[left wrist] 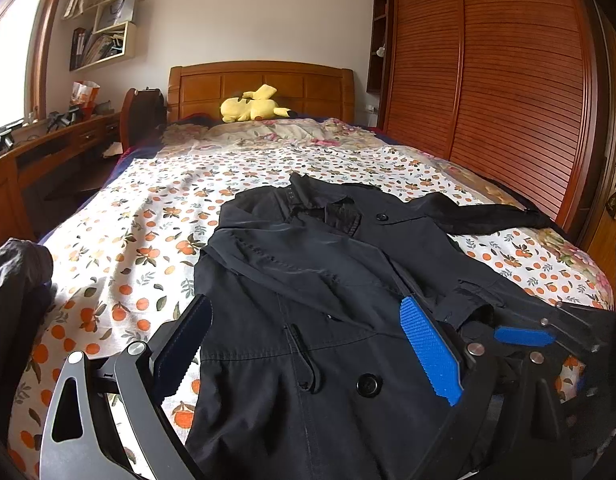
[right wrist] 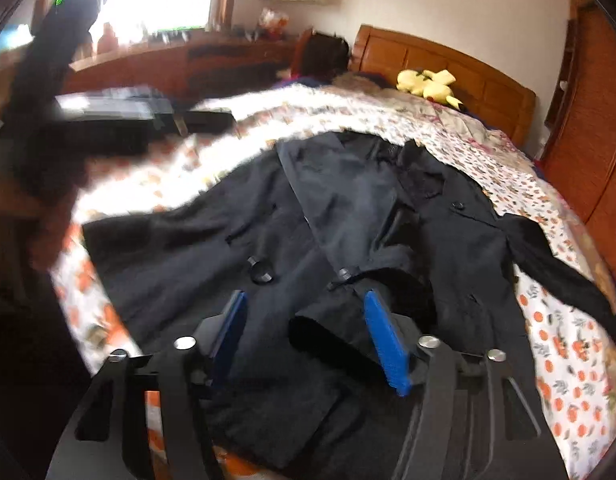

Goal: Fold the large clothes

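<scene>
Right, the black coat (left wrist: 308, 280) lies spread face-up across the bed (left wrist: 148, 208) with its orange-print sheet, one sleeve (left wrist: 292, 256) folded over the chest, the other sleeve (left wrist: 491, 212) stretched toward the wardrobe (left wrist: 487, 80). Left gripper (left wrist: 308, 340) hovers over the coat's lower front, jaws spread wide, nothing pinched. Right gripper (right wrist: 304, 332) sits above the folded sleeve's cuff (right wrist: 331, 332), jaws apart, cloth between them but not pressed. Yellow plush toy (left wrist: 254, 106) by the headboard

Black claws (right wrist: 304, 312), ridged blue pads (right wrist: 381, 334)
</scene>
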A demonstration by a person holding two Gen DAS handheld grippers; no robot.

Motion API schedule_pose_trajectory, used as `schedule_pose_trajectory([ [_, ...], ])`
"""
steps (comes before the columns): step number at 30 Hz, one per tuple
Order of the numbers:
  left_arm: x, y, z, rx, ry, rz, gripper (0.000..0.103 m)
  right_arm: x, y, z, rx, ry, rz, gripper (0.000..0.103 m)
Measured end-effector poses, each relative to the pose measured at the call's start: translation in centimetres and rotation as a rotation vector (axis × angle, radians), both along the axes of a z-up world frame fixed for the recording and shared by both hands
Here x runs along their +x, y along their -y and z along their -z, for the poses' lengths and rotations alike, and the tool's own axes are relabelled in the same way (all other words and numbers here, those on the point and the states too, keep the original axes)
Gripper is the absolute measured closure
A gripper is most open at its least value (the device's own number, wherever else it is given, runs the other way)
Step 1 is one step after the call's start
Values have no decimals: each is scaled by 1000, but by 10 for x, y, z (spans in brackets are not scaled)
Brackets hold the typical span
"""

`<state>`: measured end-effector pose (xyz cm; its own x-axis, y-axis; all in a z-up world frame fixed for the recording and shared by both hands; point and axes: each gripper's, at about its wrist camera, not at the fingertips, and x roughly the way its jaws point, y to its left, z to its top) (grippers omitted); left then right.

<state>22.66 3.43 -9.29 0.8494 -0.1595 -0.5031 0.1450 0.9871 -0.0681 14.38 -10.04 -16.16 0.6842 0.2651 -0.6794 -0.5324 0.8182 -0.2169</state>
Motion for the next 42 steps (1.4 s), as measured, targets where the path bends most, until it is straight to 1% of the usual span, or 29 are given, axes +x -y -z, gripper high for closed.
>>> schedule_pose_trajectory([
  [3,0,-1,1,-2,-9,10,7,8,-1,16,-81,-5,14,33],
  [5,0,2,3,8,-15,18,7,12,5,24,-104,-20,24,34],
  [7,-1,5,4,24,-15,26,7,16,12,26,-97,-43,29,59],
  [8,-1,7,4,30,-14,31,7,18,17,27,-85,-63,30,85],
  [9,-2,10,5,37,-13,38,7,19,22,25,-65,-72,31,100],
  [10,-2,12,5,40,-14,43,7,18,26,23,-49,-70,33,102],
  [12,-3,16,7,49,-16,52,7,17,35,14,-7,-56,44,102],
  [15,-3,22,9,63,-19,63,7,14,57,-6,84,-29,74,102],
  [18,-3,26,11,73,-22,72,7,18,76,-21,130,-5,123,102],
  [20,-2,29,12,77,-26,76,7,25,94,-27,162,-12,168,102],
  [23,-2,30,14,81,-27,81,7,31,116,-35,172,8,232,102],
  [27,-2,32,15,85,-30,85,7,33,139,-45,149,57,301,102],
  [31,-2,34,15,85,-30,91,7,31,150,-50,154,80,321,100],
  [32,-2,35,15,85,-30,92,7,31,149,-50,161,81,315,95],
  [33,-1,36,16,84,-30,95,7,31,147,-51,168,81,301,83],
  [35,-2,38,17,86,-32,100,4,29,140,-50,174,84,275,64],
  [36,-2,39,18,89,-32,102,2,31,133,-47,177,72,245,64],
  [38,-2,43,20,94,-33,111,2,37,123,-40,168,50,204,64],
  [42,-1,49,24,97,-46,126,2,59,107,-14,130,-36,141,64],
])
